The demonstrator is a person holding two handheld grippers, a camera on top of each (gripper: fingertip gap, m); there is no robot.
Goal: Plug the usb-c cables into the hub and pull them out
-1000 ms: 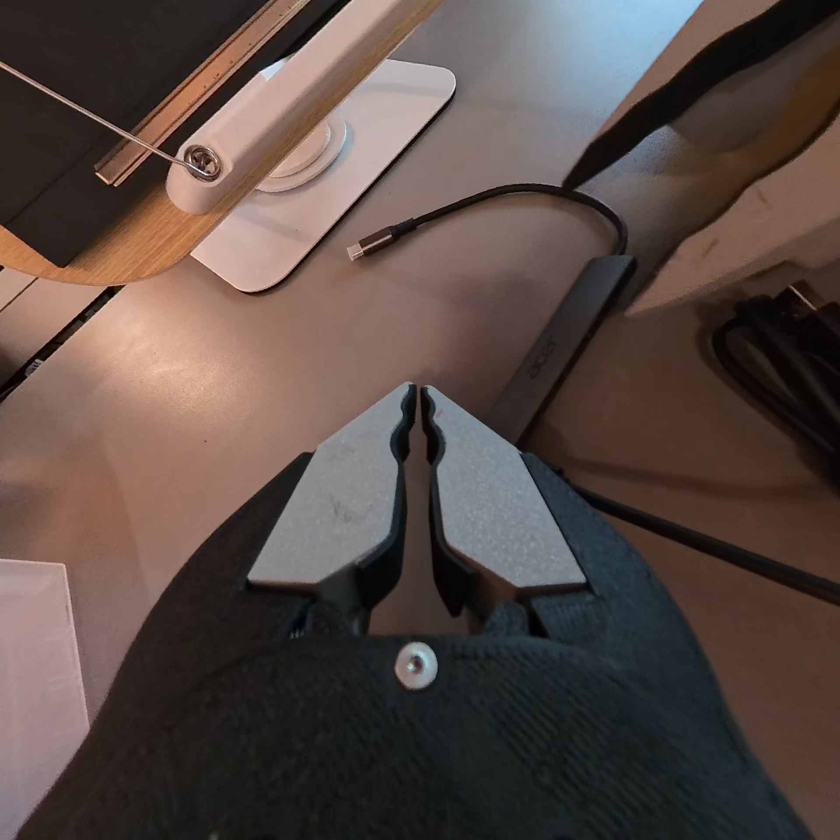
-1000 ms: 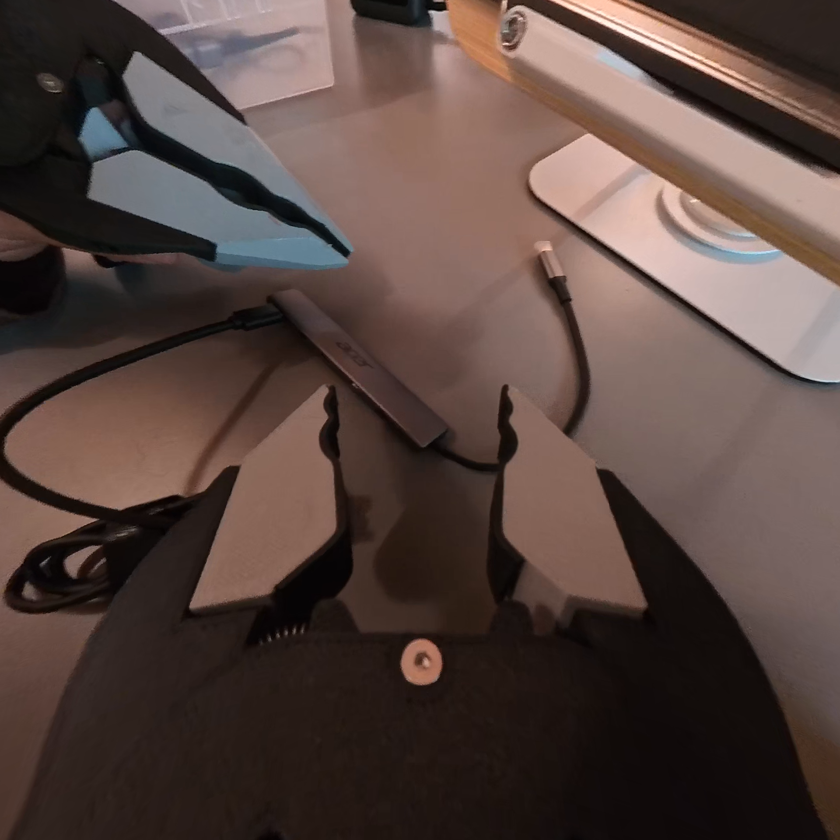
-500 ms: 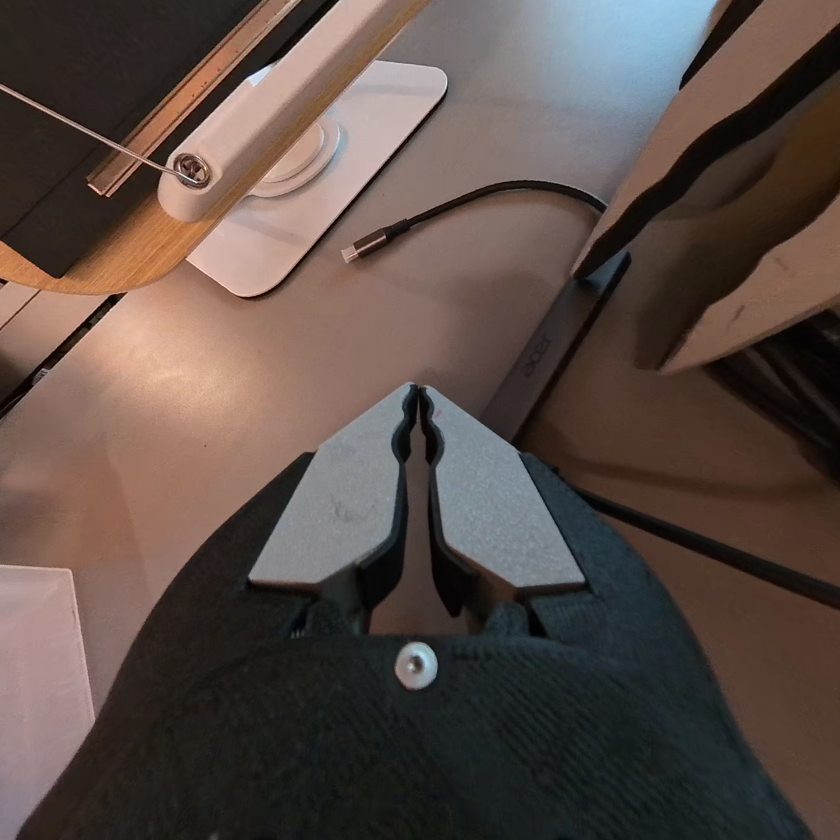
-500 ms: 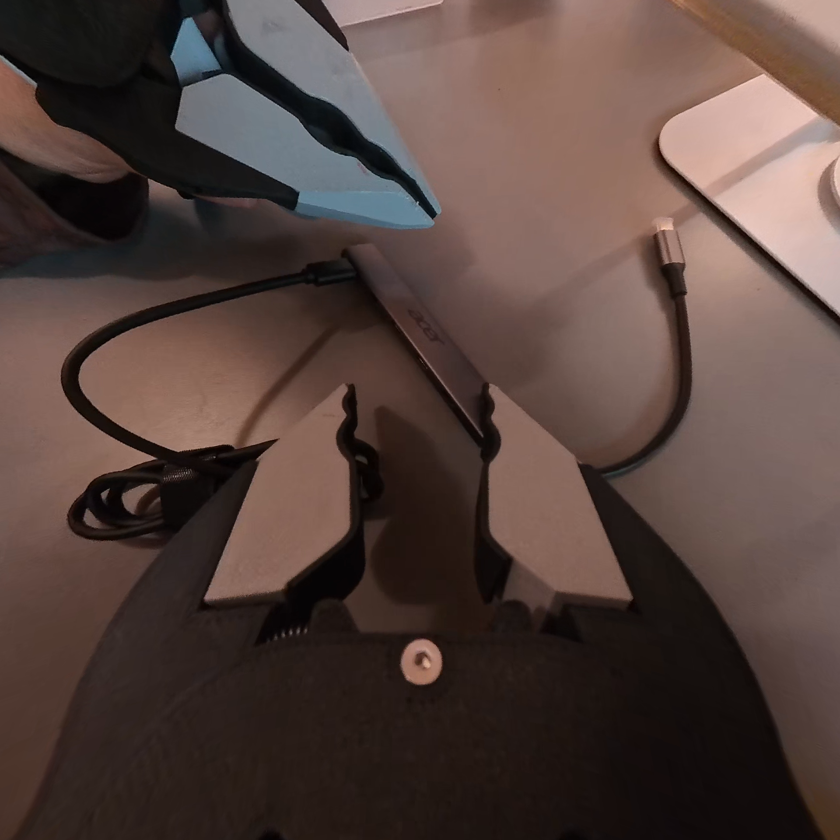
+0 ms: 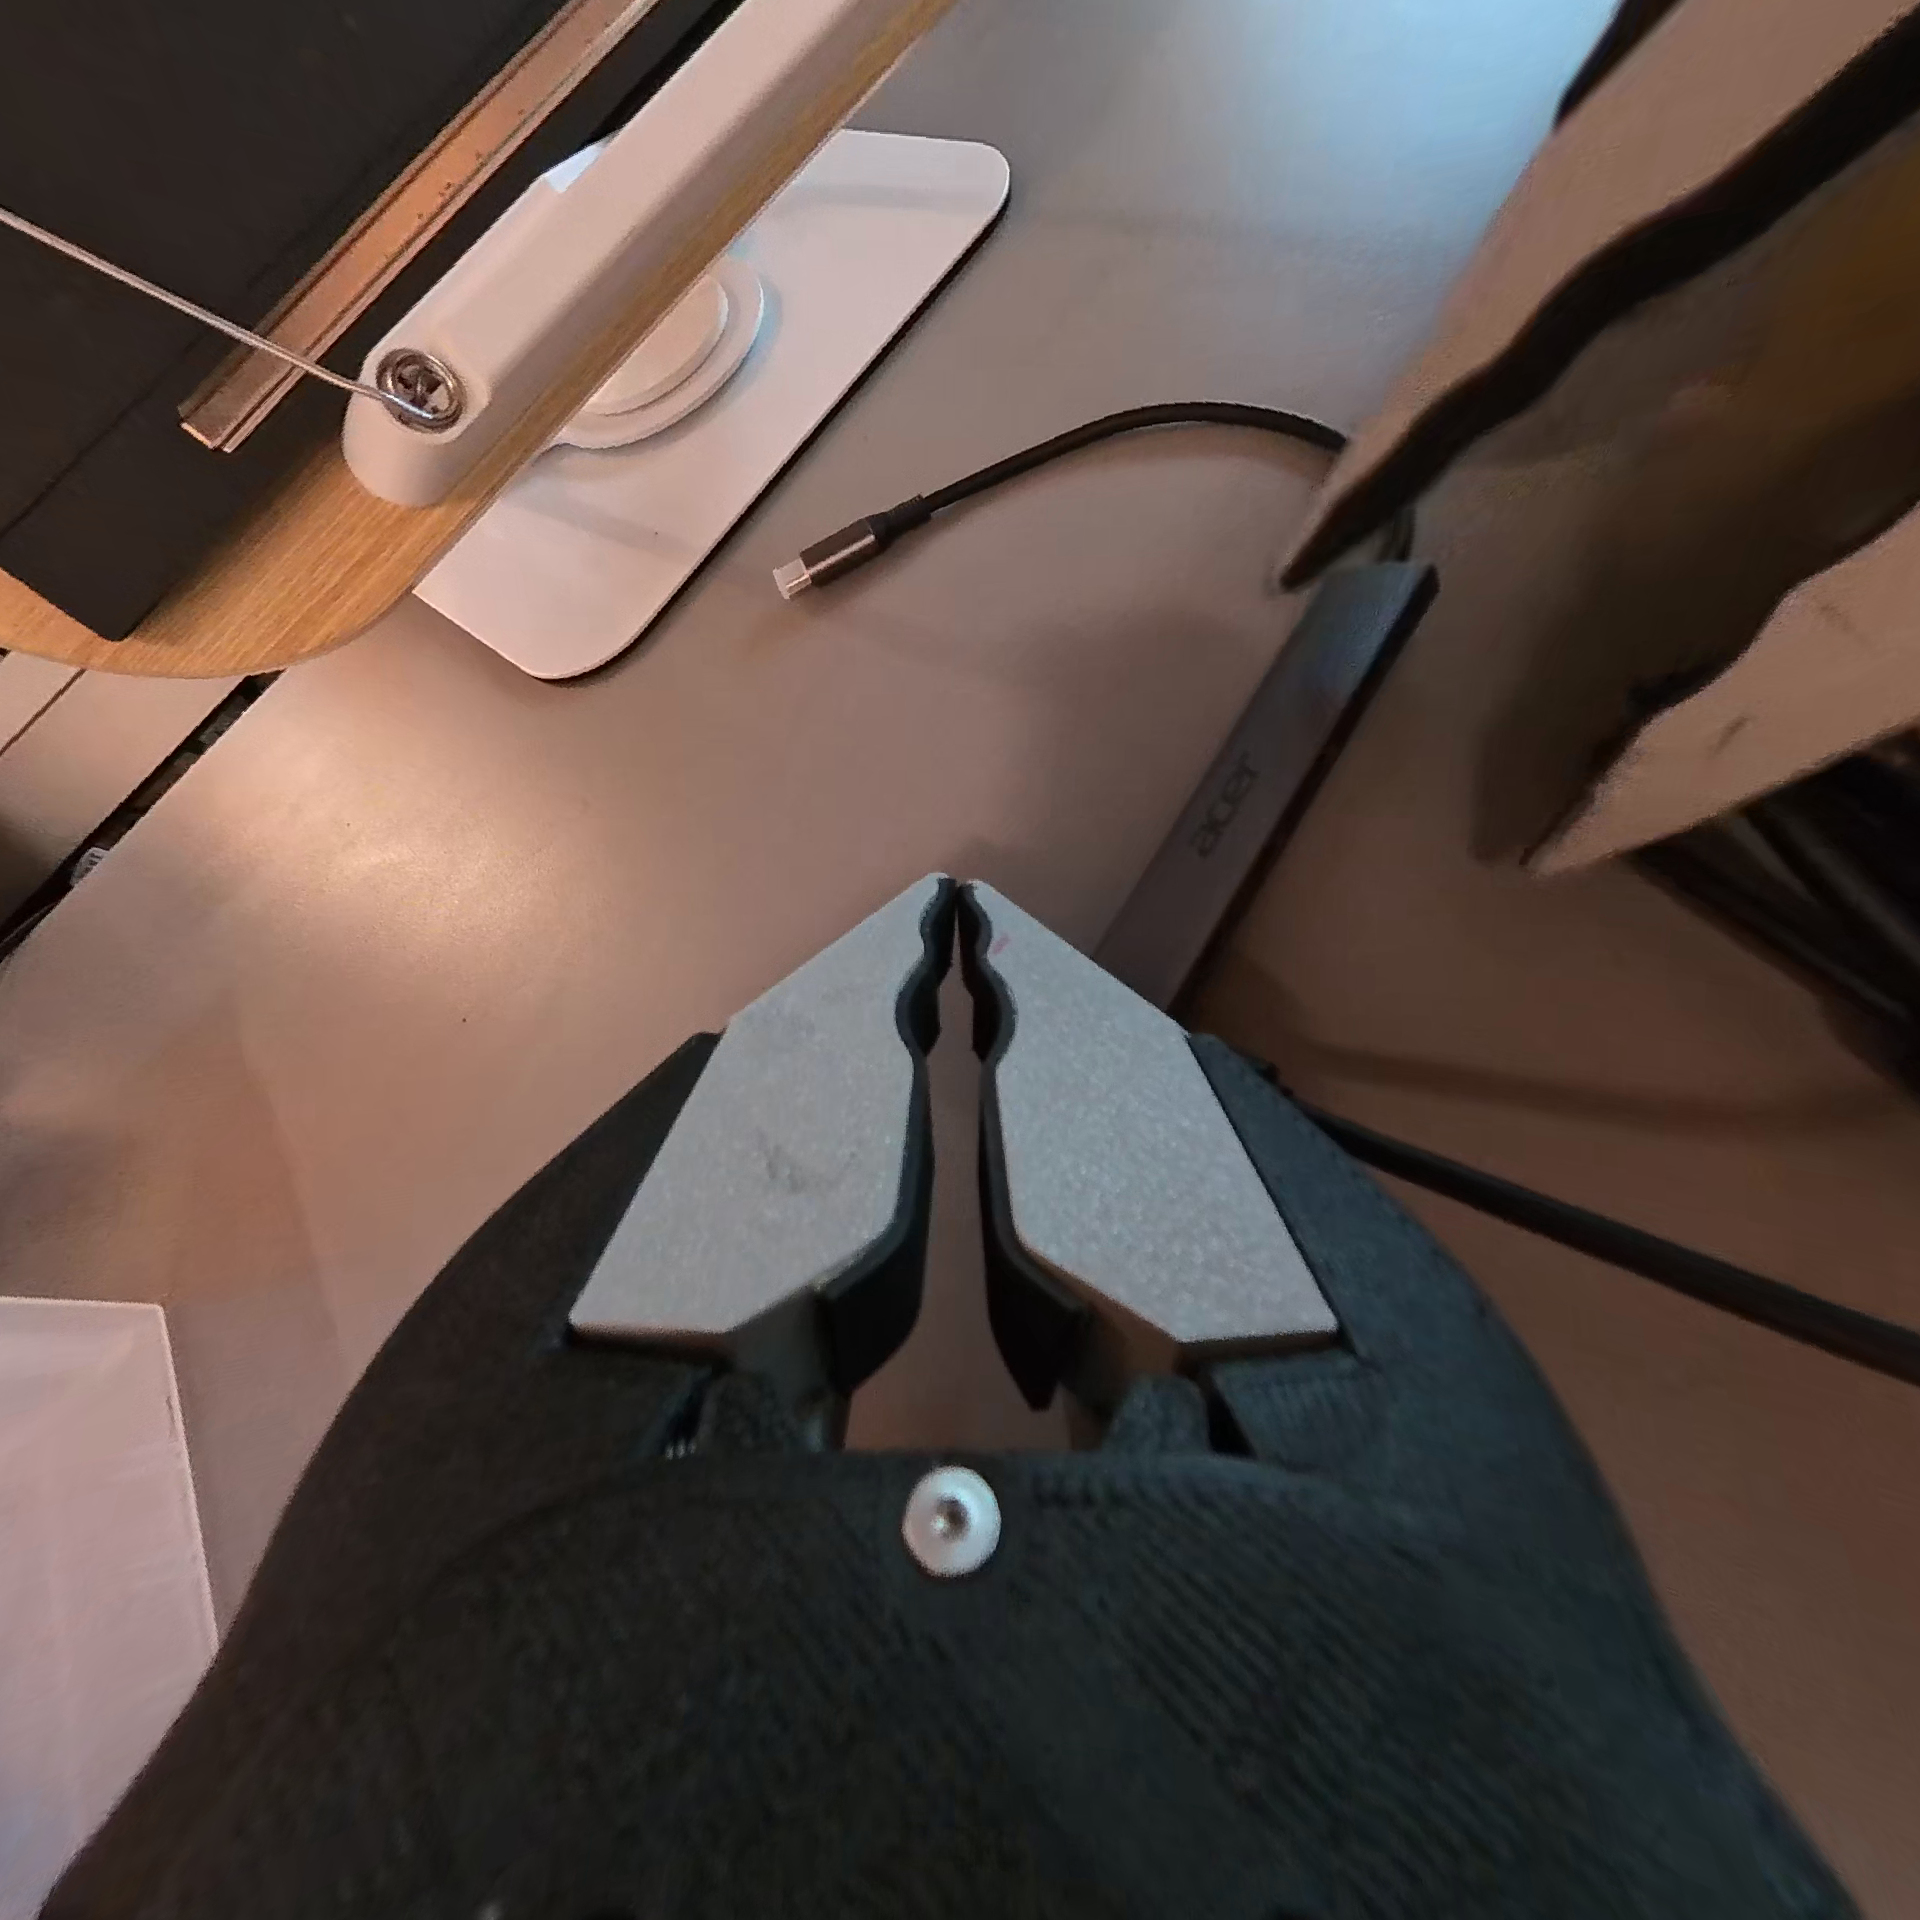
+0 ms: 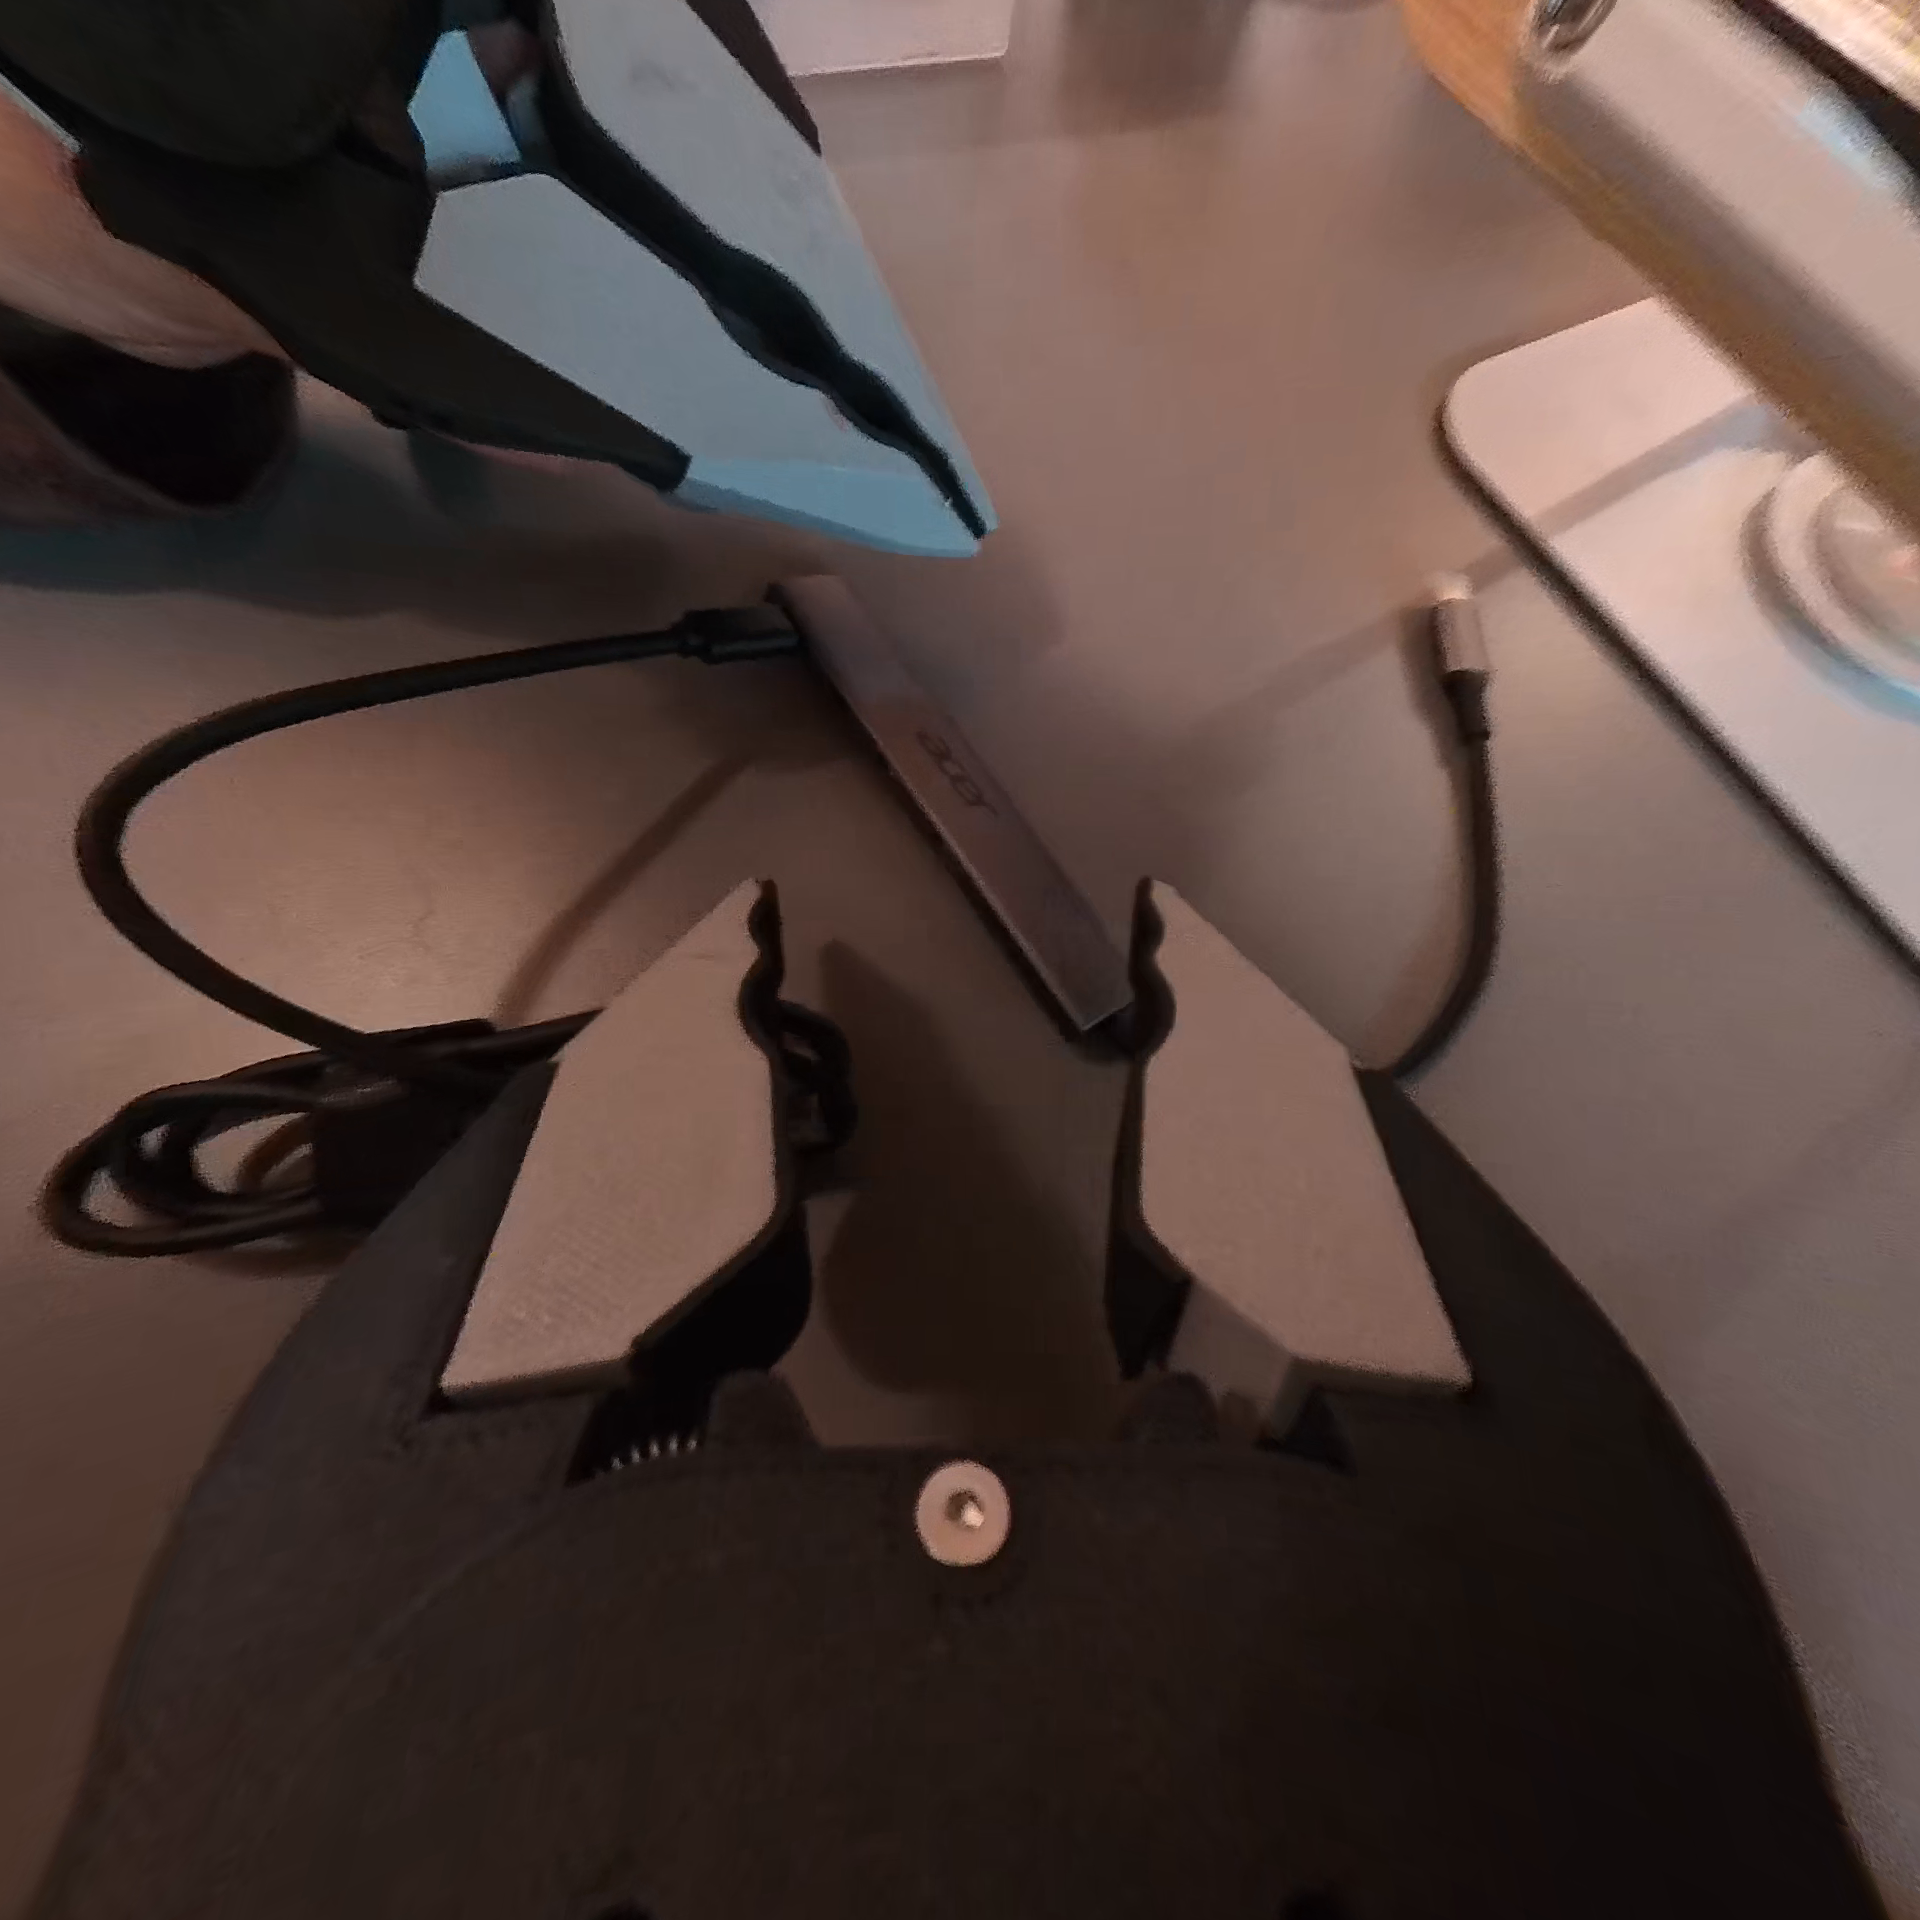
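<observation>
A slim grey hub (image 6: 966,800) lies on the grey desk; it also shows in the left wrist view (image 5: 1268,769). A black usb-c cable (image 6: 665,649) is plugged into its far end and runs to a coiled bundle (image 6: 208,1153). The hub's own short cable ends in a loose silver plug (image 6: 1455,634), also seen in the left wrist view (image 5: 831,551). My right gripper (image 6: 951,914) is open, low over the hub's near end, its right finger beside the hub's corner. My left gripper (image 5: 956,894) is shut and empty, hovering just left of the hub; it shows in the right wrist view (image 6: 966,520) above the plugged end.
A white monitor stand base (image 5: 727,416) and a wooden shelf edge (image 5: 312,582) stand beyond the loose plug. A white box (image 5: 83,1558) sits at the left. A clear container (image 6: 904,42) is at the back in the right wrist view.
My right gripper has moved forward and down onto the hub's near end, still open. My left gripper stays shut and has hardly moved beside the hub.
</observation>
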